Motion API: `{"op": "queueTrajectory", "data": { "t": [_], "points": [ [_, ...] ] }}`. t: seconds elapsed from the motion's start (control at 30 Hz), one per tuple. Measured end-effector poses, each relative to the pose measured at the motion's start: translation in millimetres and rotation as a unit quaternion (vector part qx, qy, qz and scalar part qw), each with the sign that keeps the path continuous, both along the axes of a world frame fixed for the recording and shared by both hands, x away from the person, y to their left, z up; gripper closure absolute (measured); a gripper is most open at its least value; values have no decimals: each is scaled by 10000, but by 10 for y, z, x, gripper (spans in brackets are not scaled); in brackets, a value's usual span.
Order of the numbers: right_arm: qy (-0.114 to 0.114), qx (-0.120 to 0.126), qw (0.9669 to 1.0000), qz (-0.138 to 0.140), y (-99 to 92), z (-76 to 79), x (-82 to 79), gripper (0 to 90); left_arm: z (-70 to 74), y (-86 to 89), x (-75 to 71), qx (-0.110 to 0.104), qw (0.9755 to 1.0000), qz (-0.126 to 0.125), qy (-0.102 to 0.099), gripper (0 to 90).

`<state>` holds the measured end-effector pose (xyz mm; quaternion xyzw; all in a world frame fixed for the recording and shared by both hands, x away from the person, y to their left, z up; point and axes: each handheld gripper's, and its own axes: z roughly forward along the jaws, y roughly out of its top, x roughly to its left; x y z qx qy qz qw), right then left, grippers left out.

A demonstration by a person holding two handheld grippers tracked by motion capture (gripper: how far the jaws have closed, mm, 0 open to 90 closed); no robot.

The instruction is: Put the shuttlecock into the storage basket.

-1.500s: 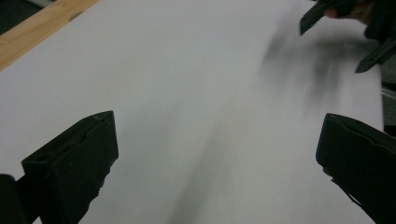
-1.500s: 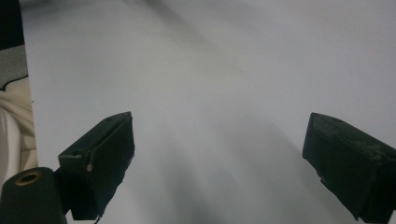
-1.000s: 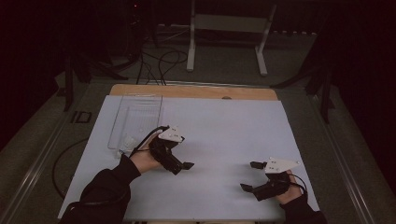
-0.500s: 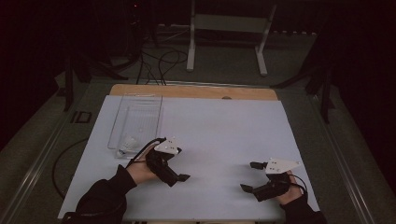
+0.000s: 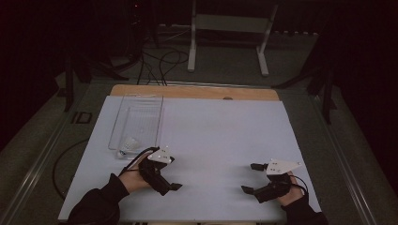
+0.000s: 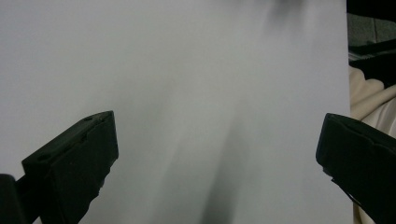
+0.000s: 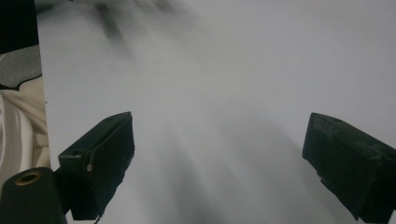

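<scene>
1. Broadly, a white sheet (image 5: 220, 140) is spread over the table (image 5: 197, 91), whose wooden edge is left bare along the far side; the same white surface is seen between the jaws in both gripper views.
2. Next, a clear plastic tray (image 5: 141, 117) is laid on the far-left part of the sheet, its long side running away from the person, and something small and pale is seen inside its near end, too blurred to be identified.
3. Lower down, the left gripper (image 5: 171, 183) is held in the left hand (image 5: 133, 177) just beyond the tray's near end, apart from it, pointed toward the right and the near edge. In the left gripper view (image 6: 217, 154) its jaws are spread wide and nothing is held between them.
4. Similarly, the right gripper (image 5: 251, 178) is held in the right hand (image 5: 291, 194) near the sheet's near-right corner, well apart from the tray and pointed left. In the right gripper view (image 7: 219, 158) its jaws are likewise parted wide over bare sheet, with nothing grasped.
</scene>
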<state>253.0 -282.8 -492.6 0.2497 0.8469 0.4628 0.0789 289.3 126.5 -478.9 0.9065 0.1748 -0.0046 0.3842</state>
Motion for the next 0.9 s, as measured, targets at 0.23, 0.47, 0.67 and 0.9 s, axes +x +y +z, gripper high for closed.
{"op": "queueTrajectory", "data": {
  "t": [0.23,0.47,0.67,0.9],
  "points": [
    [11,-21,10000,14,-2,-4,1,90,-69,158,-31,-41,9999,90,24,0],
    [24,-60,10000,22,5,-16,0,90,-117,311,-65,2,9997,256,7,0],
    [8,-136,9999,29,11,-26,-4,90,-153,456,-105,18,9991,413,23,0],
    [-12,-179,9998,28,20,-27,-7,90,-207,586,-147,28,9980,631,-43,0]
  ]
}}
